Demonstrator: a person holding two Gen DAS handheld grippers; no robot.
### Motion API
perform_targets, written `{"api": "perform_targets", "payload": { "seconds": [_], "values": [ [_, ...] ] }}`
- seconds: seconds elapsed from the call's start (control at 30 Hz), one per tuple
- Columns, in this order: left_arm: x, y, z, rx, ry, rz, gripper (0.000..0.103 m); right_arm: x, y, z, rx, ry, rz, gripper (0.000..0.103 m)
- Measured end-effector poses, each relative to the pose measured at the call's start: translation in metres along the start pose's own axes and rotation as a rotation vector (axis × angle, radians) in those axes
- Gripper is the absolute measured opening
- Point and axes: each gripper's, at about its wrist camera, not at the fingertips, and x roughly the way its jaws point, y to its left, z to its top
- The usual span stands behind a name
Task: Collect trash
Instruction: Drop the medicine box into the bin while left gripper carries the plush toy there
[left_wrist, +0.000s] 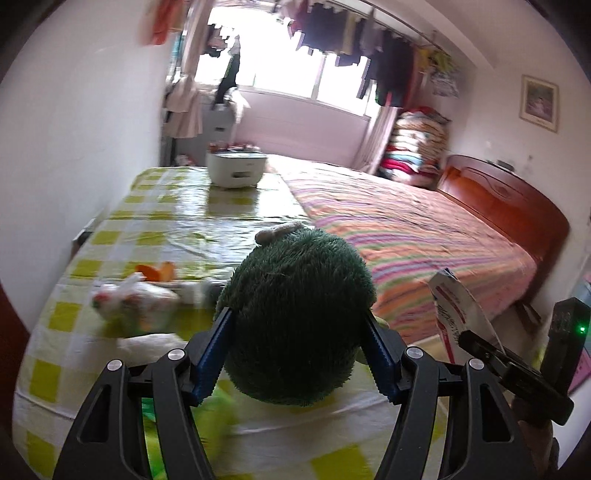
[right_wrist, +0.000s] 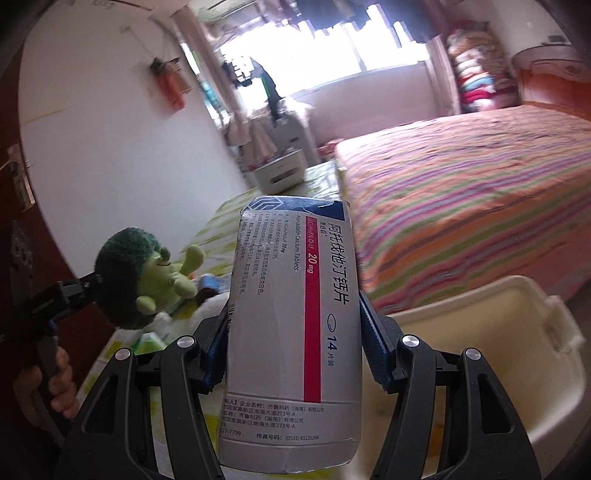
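My left gripper (left_wrist: 297, 332) is shut on the dark green furry head of a plush doll (left_wrist: 295, 314), held above the checked table. From the right wrist view the same doll (right_wrist: 147, 280) shows its pale green face and arm, with the left gripper (right_wrist: 86, 284) pinching its head. A white medicine box (right_wrist: 291, 325) with a red stripe stands upright between the pads of my right gripper (right_wrist: 295, 328), which is shut on it. That box (left_wrist: 456, 306) also shows at the right edge of the left wrist view. A crumpled plastic bag (left_wrist: 136, 299) and orange peel (left_wrist: 159, 271) lie on the table.
A cream plastic bin (right_wrist: 517, 332) sits open below and right of the medicine box. A white appliance (left_wrist: 236, 166) stands at the table's far end (left_wrist: 177, 206). A bed with a striped cover (left_wrist: 406, 229) runs along the table's right side. A person's hand (right_wrist: 61, 376) grips the left handle.
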Motion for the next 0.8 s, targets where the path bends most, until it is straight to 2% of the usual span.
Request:
{"api": "perform_targets", "payload": {
  "seconds": [0.17,0.37,0.43,0.63,0.8],
  "values": [
    [0.009,-0.038,-0.005,0.047,0.024,-0.073,0.064,-0.025,-0.022,-0.005,0.009,-0.055,-0.121,0.06],
    [0.014,-0.08,-0.014,0.111,0.047,-0.143,0.064,-0.044,-0.054,-0.019,0.09,-0.074,-0.221,0.061],
    [0.016,-0.093,-0.017,0.13,0.054,-0.162,0.064,-0.049,-0.063,-0.021,0.115,-0.083,-0.251,0.064],
    [0.018,-0.123,-0.025,0.174,0.073,-0.205,0.064,-0.054,-0.08,-0.024,0.205,-0.088,-0.288,0.075],
    [0.023,-0.136,-0.03,0.194,0.09,-0.224,0.064,-0.064,-0.088,-0.023,0.255,-0.133,-0.287,0.075]
  ]
}}
